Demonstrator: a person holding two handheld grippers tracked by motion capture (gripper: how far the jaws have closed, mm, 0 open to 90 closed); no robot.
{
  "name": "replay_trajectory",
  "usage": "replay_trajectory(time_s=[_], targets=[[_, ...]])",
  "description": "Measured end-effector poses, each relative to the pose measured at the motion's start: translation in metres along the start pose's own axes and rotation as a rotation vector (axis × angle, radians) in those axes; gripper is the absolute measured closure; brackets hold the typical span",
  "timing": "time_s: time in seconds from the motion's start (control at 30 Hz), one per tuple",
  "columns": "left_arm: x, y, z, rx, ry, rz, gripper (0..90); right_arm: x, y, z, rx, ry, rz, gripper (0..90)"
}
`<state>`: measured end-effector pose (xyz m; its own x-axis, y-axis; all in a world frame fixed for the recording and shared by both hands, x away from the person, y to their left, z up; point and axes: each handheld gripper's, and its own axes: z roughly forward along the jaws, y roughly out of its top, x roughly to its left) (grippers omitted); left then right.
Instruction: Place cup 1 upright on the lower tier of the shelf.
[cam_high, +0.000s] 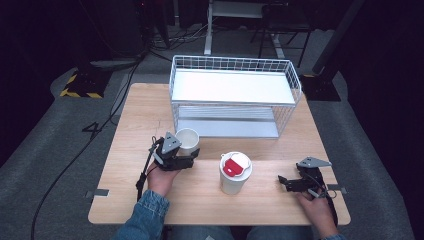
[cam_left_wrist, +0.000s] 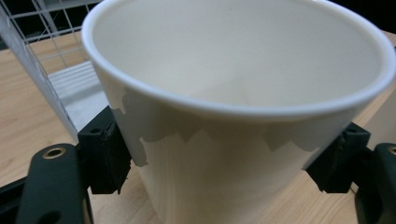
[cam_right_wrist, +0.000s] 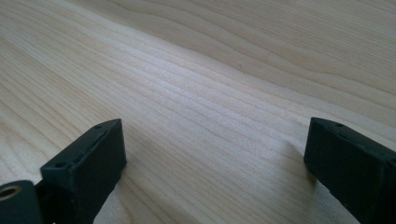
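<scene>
Hands at the near edge of the light wooden counter (cam_high: 150, 200), one gripper each. Right gripper (cam_high: 283, 180) sits low over bare wood near the right edge, jaws spread wide, nothing between them; right gripper view confirms, only wood grain between the black pads (cam_right_wrist: 88, 158). Tall white paper cup with a white lid and red tab (cam_high: 235, 173) stands upright mid-counter between the two grippers, apart from both. Left gripper (cam_high: 192, 156) is closed around the open white lidless cup (cam_high: 187, 140), upright, left of centre; left gripper view shows the pads (cam_left_wrist: 105, 156) pressed on either side of the cup wall (cam_left_wrist: 224, 172). White wire two-tier rack (cam_high: 235, 95) stands behind, at the far half of the counter.
</scene>
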<state>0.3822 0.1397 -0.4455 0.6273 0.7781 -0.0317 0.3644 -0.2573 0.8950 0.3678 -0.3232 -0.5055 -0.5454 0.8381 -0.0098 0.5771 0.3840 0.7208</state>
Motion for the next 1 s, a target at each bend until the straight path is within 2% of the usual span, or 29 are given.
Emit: replay_trajectory(time_s=[0.2,0.53,0.7,0.73,0.77,0.93,1.0], targets=[[-0.002,0.013,0.002,-0.001,-0.007,0.024,21.9,0.0,0.0,0.0,0.0,0.001,-0.002,5.7],[-0.006,0.032,0.014,0.01,-0.023,0.048,21.9,0.0,0.0,0.0,0.0,0.0,0.0,5.8],[-0.006,0.038,0.018,-0.012,-0.036,0.037,21.9,0.0,0.0,0.0,0.0,0.0,-0.001,5.7],[-0.006,0.041,0.022,-0.007,-0.051,0.017,21.8,0.0,0.0,0.0,0.0,0.001,-0.001,5.8],[-0.006,0.042,0.024,-0.006,-0.054,0.014,21.8,0.0,0.0,0.0,0.0,0.0,0.0,5.7],[-0.008,0.048,0.031,-0.021,-0.068,0.017,21.8,0.0,0.0,0.0,0.0,0.0,-0.001,5.8],[-0.011,0.051,0.036,-0.054,-0.081,0.017,21.9,0.0,0.0,0.0,0.0,0.0,0.0,5.7]])
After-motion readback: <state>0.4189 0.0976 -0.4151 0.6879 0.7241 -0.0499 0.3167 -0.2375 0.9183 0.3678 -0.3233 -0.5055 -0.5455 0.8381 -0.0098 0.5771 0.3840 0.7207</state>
